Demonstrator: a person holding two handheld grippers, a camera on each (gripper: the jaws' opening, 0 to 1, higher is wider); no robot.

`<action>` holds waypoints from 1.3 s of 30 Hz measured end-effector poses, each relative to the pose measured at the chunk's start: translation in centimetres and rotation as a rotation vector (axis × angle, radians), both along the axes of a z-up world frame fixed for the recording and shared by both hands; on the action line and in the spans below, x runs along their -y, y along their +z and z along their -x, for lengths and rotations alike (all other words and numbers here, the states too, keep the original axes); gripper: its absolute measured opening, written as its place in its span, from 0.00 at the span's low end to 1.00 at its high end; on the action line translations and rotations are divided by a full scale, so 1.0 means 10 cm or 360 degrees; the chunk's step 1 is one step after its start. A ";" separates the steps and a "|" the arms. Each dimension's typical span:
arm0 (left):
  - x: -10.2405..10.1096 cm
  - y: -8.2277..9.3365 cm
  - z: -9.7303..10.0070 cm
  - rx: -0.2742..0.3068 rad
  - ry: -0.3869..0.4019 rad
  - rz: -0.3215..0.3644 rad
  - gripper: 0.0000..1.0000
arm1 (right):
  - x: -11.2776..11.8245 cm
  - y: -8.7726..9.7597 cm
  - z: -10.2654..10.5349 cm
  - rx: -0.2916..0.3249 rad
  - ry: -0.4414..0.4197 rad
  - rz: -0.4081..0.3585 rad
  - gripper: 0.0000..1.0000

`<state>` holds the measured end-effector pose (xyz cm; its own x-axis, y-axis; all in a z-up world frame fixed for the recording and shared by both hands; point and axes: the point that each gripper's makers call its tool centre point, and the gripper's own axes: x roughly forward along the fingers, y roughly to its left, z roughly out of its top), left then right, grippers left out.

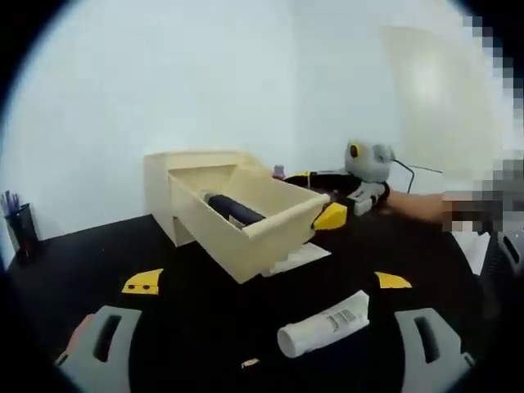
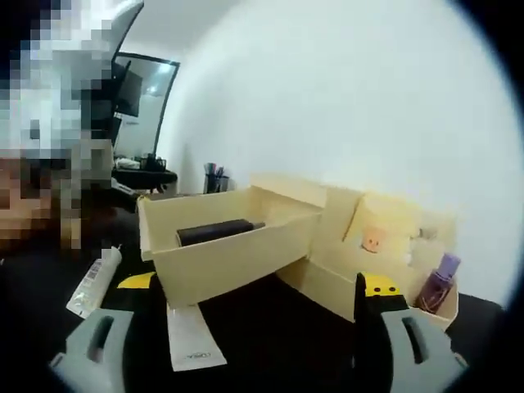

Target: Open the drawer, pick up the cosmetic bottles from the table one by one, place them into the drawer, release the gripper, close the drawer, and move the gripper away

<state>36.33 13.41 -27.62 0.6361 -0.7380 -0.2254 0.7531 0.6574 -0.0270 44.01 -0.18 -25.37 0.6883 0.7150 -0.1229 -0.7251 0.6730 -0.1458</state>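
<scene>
A cream drawer [image 1: 246, 237] stands pulled out of its cream cabinet [image 1: 176, 168] on the black table, with a dark bottle [image 1: 233, 209] lying inside. A white tube [image 1: 323, 326] lies on the table just ahead of my left gripper [image 1: 262, 352], whose jaws stand wide open around nothing. The right gripper [image 1: 360, 184], grey and yellow, is held by a hand behind the drawer's right corner. In the right gripper view my right gripper [image 2: 250, 348] is open beside the drawer [image 2: 221, 258]; the dark bottle [image 2: 214, 232] and the white tube [image 2: 94, 282] show there too.
A purple bottle [image 2: 438, 282] stands in a side compartment of the cream organiser [image 2: 385, 237]. A white card [image 2: 192, 340] lies on the black table [image 1: 196, 327] beneath the drawer. A pen holder [image 1: 20, 225] stands at the far left edge. A white wall rises behind.
</scene>
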 end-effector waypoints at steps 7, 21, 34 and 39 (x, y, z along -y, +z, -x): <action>0.01 -0.02 0.01 -0.0001 0.0003 -0.0016 0.96 | 0.06 0.03 -0.20 -0.0061 -0.0095 -0.0130 0.92; 0.01 0.02 -0.02 0.0033 -0.0001 -0.0047 0.96 | 0.05 0.15 -0.43 0.0028 -0.0178 -0.0108 0.89; 0.15 -0.04 0.07 0.0042 -0.0013 -0.0081 0.96 | 0.06 0.19 -0.60 0.0056 -0.0226 -0.0076 0.89; 0.15 -0.08 0.07 0.0034 -0.0011 -0.0095 0.96 | 0.07 0.19 -0.67 0.0048 -0.0240 -0.0080 0.89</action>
<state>35.65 11.87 -28.40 0.6361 -0.7281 -0.2554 0.7577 0.6520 0.0283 50.75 -0.87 -23.42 0.7912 0.6079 -0.0674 -0.6110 0.7809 -0.1294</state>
